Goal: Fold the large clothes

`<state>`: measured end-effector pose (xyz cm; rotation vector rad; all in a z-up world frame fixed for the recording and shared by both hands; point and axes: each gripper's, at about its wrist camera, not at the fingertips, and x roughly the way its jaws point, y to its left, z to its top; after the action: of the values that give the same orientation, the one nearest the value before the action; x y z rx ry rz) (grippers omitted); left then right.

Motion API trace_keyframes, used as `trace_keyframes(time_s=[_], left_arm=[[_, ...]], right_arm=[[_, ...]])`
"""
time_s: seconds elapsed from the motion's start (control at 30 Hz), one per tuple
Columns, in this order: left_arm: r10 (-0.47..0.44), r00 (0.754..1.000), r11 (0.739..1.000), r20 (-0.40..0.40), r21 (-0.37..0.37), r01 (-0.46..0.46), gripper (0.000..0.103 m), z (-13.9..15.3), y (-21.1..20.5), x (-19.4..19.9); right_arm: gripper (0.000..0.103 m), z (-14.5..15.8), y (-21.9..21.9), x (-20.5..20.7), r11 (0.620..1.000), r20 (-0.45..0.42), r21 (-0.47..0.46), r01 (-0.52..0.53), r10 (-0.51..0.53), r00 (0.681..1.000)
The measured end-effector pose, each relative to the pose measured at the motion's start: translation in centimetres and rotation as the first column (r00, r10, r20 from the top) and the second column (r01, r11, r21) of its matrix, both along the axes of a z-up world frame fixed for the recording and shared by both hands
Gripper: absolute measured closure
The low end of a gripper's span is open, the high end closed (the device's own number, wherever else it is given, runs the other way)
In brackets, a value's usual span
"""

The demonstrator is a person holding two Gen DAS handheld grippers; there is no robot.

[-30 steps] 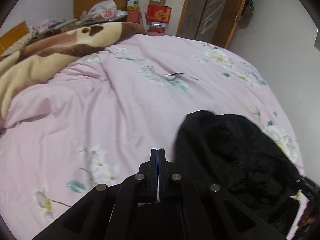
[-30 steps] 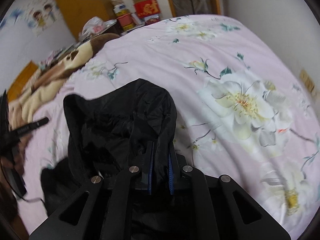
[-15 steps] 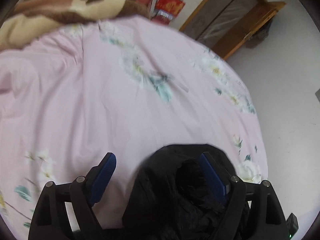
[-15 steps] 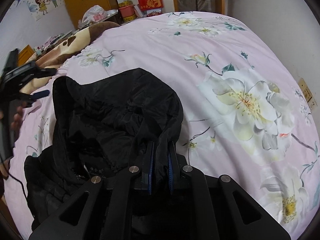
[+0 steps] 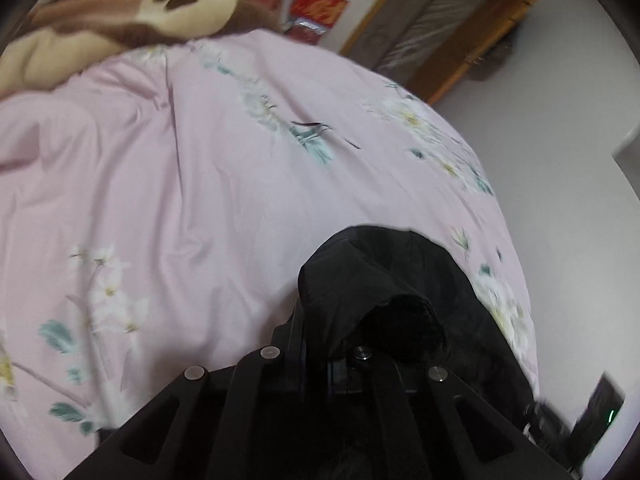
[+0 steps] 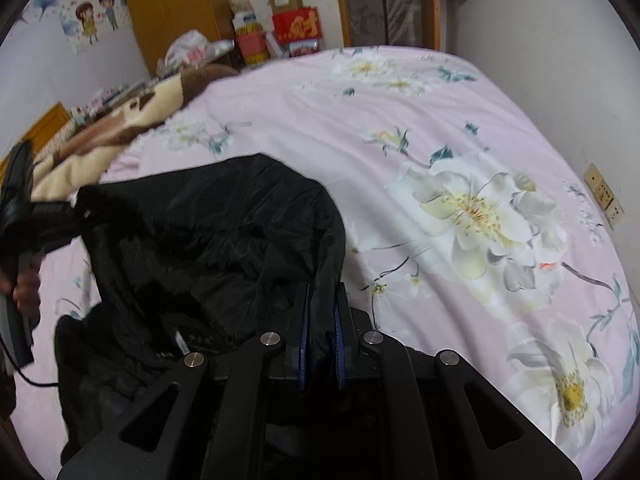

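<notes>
At the far left of the right wrist view, the person's left hand (image 6: 24, 288) grips the handle of the left gripper (image 6: 78, 213), whose tip meets the left corner of the black hooded jacket (image 6: 208, 248); in its own view the jaws are pinched together on a fold of the hood's edge, the fabric draped over the fingers and hiding the pads. That corner is likely held so the hood can be pulled taut and laid square before any fold is made. The jacket lies on the near part of the pink floral bedsheet (image 6: 460, 128), collar label up, with the brown-and-cream blanket (image 6: 120, 120) well apart at the head of the bed. Further right, the right gripper (image 6: 320, 332) is clamped on the hood's other edge, black cloth squeezed between its blue pads (image 6: 303, 332), matching the left so the garment is spread between two grips. Both grippers point steeply down toward the bed.
</notes>
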<state>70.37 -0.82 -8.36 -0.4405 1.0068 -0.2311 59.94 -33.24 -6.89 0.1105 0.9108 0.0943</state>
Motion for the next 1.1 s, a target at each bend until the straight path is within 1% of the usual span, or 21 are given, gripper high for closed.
trace_keyframes(time_s=[0.07,0.1,0.17,0.27,0.3,0.37,0.43,0.47,0.53,0.57,0.6,0.63,0.67,0.7,0.73,0.77,0.87,0.9,0.93,0.97,1.1], left_arm=[[-0.018,0.999,0.999,0.027,-0.041,0.019,0.097,0.8,1.1,-2.4],[-0.015,0.999,0.999,0.033,-0.042,0.016,0.097,1.0,1.6,-3.4],[-0.021,0.997,0.997,0.071,-0.078,0.027,0.097,1.4,2.7,-5.8],[-0.045,0.993,0.997,0.108,-0.056,0.052,0.097,1.4,3.4,-9.0],[-0.056,0.992,0.998,0.114,-0.035,0.060,0.097,1.2,3.5,-10.2],[-0.073,0.991,0.997,0.115,-0.023,0.076,0.097,0.6,4.0,-12.2],[-0.054,0.994,0.997,0.100,-0.047,0.059,0.096,-0.3,5.0,-14.0],[-0.056,0.994,0.997,0.094,-0.054,0.061,0.094,-0.7,5.4,-14.9],[-0.046,0.996,0.998,0.081,-0.031,0.049,0.089,-1.4,5.8,-16.1],[-0.061,0.996,0.997,0.068,-0.033,0.063,0.089,-1.7,6.0,-16.6],[-0.080,0.995,0.995,0.054,-0.054,0.083,0.088,-1.8,6.3,-17.2],[-0.086,0.995,0.994,0.052,-0.061,0.089,0.083,-1.8,6.6,-17.8],[-0.089,0.994,0.995,0.056,-0.040,0.092,0.073,-1.6,6.9,-18.4],[-0.090,0.994,0.996,0.066,-0.017,0.092,0.068,-1.3,7.2,-19.0],[-0.093,0.993,0.996,0.075,0.010,0.093,0.056,-0.9,7.5,-19.8],[-0.089,0.994,0.996,0.065,0.029,0.087,0.047,-0.7,7.6,-20.3],[-0.101,0.993,0.995,0.057,0.000,0.101,0.046,0.4,7.3,-21.6],[-0.097,0.994,0.995,0.059,0.001,0.097,0.045,0.7,7.1,-21.7],[-0.083,0.995,0.997,0.048,0.011,0.082,0.042,0.8,7.2,-21.8],[-0.070,0.997,0.997,0.021,0.017,0.069,0.039,0.5,7.5,-21.8],[-0.017,0.998,1.000,-0.069,-0.006,0.016,0.038,-1.2,10.5,-23.0]], right_arm=[[0.094,1.0,0.1,-1.5,1.000,0.036,0.012,-0.005,0.004,0.999],[0.094,1.4,0.2,-2.2,1.000,0.055,0.009,-0.011,0.010,0.998],[0.094,2.2,0.6,-4.1,0.999,0.097,-0.016,-0.029,0.031,0.995],[0.094,2.9,0.8,-7.1,0.997,0.141,-0.045,-0.058,0.063,0.988],[0.094,3.1,0.8,-8.2,0.996,0.152,-0.049,-0.070,0.076,0.985],[0.094,3.1,0.9,-9.7,0.994,0.149,-0.069,-0.082,0.092,0.985],[0.095,2.7,1.1,-11.4,0.992,0.134,-0.077,-0.096,0.106,0.985],[0.095,2.5,1.2,-11.9,0.991,0.125,-0.084,-0.100,0.110,0.986],[0.095,2.1,1.1,-13.0,0.991,0.115,-0.095,-0.099,0.110,0.987],[0.095,2.0,1.0,-13.4,0.991,0.107,-0.093,-0.096,0.106,0.989],[0.095,1.9,0.7,-13.7,0.992,0.102,-0.091,-0.090,0.099,0.990],[0.095,1.8,0.4,-14.1,0.993,0.100,-0.087,-0.076,0.085,0.991],[0.095,1.7,0.0,-14.4,0.994,0.094,-0.083,-0.071,0.079,0.992],[0.095,1.5,-0.2,-14.7,0.995,0.085,-0.076,-0.068,0.074,0.994],[0.095,1.3,-0.3,-14.9,0.995,0.077,-0.075,-0.068,0.074,0.994],[0.095,1.1,-0.3,-15.1,0.995,0.066,-0.080,-0.066,0.071,0.995],[0.095,1.1,-0.2,-15.5,0.995,0.052,-0.080,-0.053,0.057,0.997],[0.095,1.2,-0.1,-15.5,0.995,0.054,-0.081,-0.050,0.054,0.997],[0.095,1.3,-0.2,-15.4,0.996,0.054,-0.076,-0.041,0.045,0.997],[0.095,1.3,-0.4,-15.2,0.998,0.041,-0.066,-0.019,0.022,0.999],[0.095,1.4,-1.4,-15.0,0.999,0.017,0.017,0.048,-0.048,0.999]])
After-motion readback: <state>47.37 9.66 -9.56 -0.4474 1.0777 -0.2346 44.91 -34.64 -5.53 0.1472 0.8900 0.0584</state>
